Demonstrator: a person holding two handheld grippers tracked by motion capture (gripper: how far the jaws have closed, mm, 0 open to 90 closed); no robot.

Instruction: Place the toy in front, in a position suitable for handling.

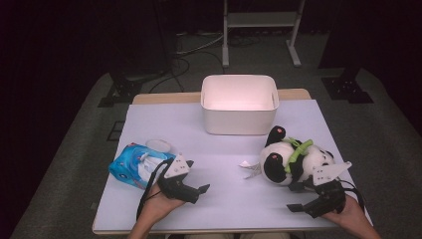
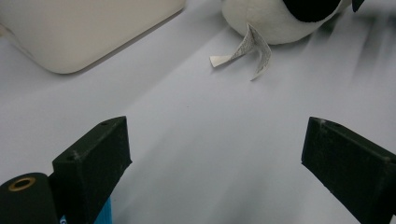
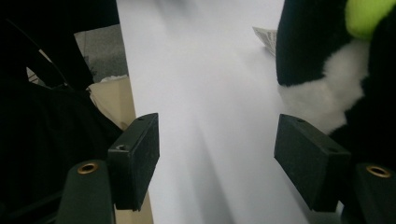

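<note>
A black-and-white panda plush (image 1: 293, 159) with a green scarf lies on the right of the white-covered table (image 1: 224, 199), a paper tag (image 1: 248, 168) at its left side. My right gripper (image 1: 294, 197) rests just in front of the plush, open and empty; in the right gripper view the plush (image 3: 327, 56) lies past the right jaw of that gripper (image 3: 217, 158). My left gripper (image 1: 198, 177) sits open beside a blue tissue pack (image 1: 134, 164). The left gripper view looks between the open jaws of the left gripper (image 2: 215, 154) at bare table, with the plush (image 2: 280, 18) and its tag (image 2: 247, 49) beyond.
A white open bin (image 1: 239, 102) stands at the back middle of the table, its corner (image 2: 84, 32) in the left gripper view. A small clear round lid (image 1: 158, 145) lies behind the tissue pack. The table's near edge (image 3: 112, 98) runs close to my right gripper.
</note>
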